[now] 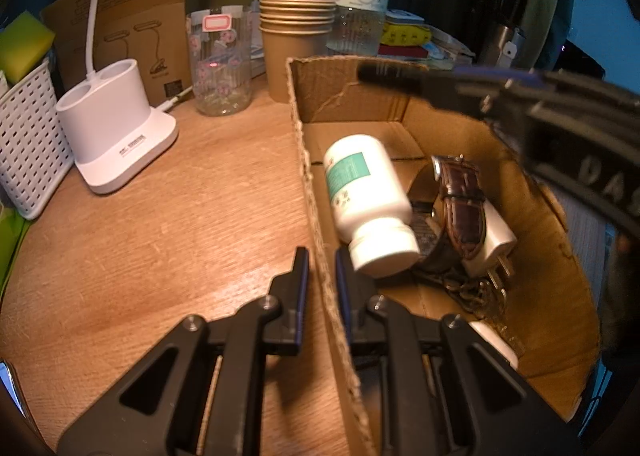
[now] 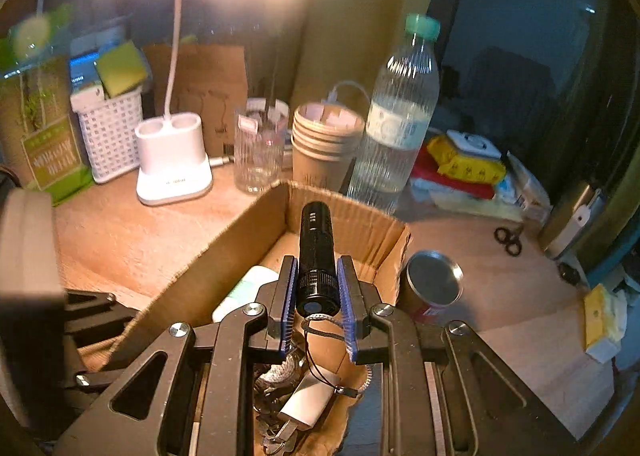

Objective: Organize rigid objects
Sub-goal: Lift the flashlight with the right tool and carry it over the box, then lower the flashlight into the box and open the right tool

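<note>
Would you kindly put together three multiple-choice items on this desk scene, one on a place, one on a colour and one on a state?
1. Where does the white pill bottle lie?
A. in the cardboard box
B. in the white basket
C. beside the scissors

2. What colour is the water bottle's cap?
A. red
B. green
C. black

3. What is the right hand-held gripper doing?
A. standing open and empty
B. gripping the metal tin
C. gripping the black flashlight

Answers:
1 A, the bottle rests on its side inside the box walls.
2 B, the cap shows green in the right wrist view.
3 C, both pads press the flashlight's body above the box.
</note>
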